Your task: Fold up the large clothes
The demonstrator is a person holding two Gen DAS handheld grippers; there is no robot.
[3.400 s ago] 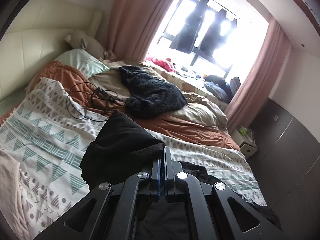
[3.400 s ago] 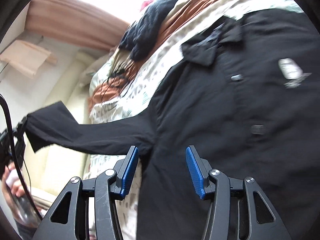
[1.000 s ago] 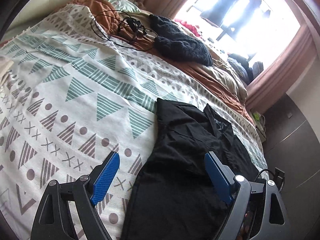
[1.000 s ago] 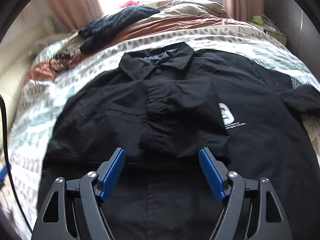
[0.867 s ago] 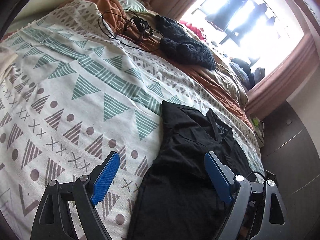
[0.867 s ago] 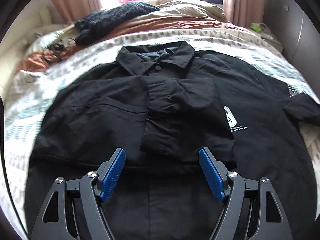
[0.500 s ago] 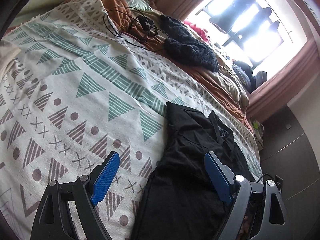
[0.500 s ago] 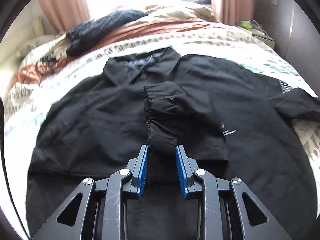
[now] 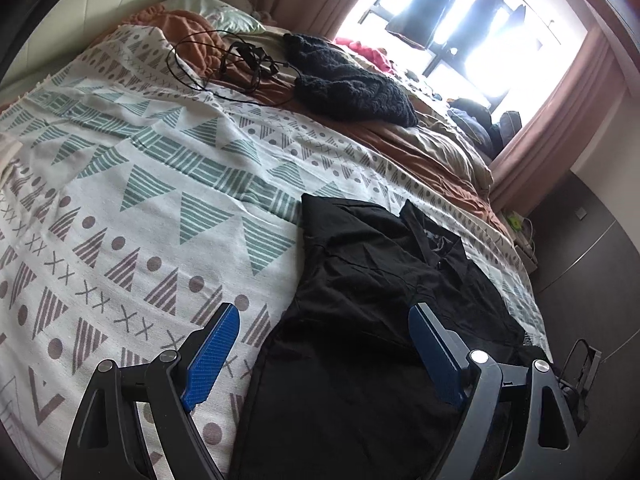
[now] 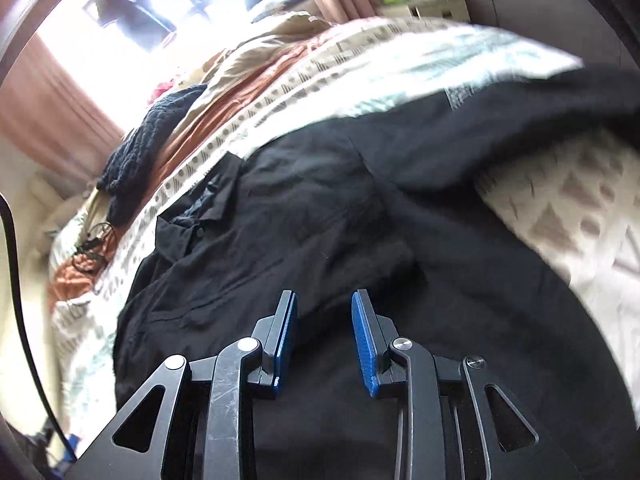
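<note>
A large black collared shirt point(image 9: 360, 320) lies flat on a patterned white bedspread point(image 9: 140, 208). My left gripper point(image 9: 320, 340) is wide open and empty above the shirt's left edge. In the right wrist view the same shirt point(image 10: 320, 220) fills the frame, with its collar point(image 10: 200, 216) at the left and one sleeve point(image 10: 520, 120) stretched to the upper right. My right gripper point(image 10: 324, 316) hangs close over the shirt's body. Its blue pads stand a narrow gap apart and no cloth shows between them.
A dark knitted garment point(image 9: 352, 88) and a tangle of black cable point(image 9: 236, 64) lie further up the bed on an orange blanket point(image 9: 420, 148). Pink curtains point(image 9: 560, 120) frame a bright window. A dark cabinet wall point(image 9: 592, 264) runs along the bed's right side.
My right gripper has closed from wide open to a narrow gap and swung toward the shirt's right sleeve. The folded left sleeve on the chest is out of view. My left gripper has barely moved.
</note>
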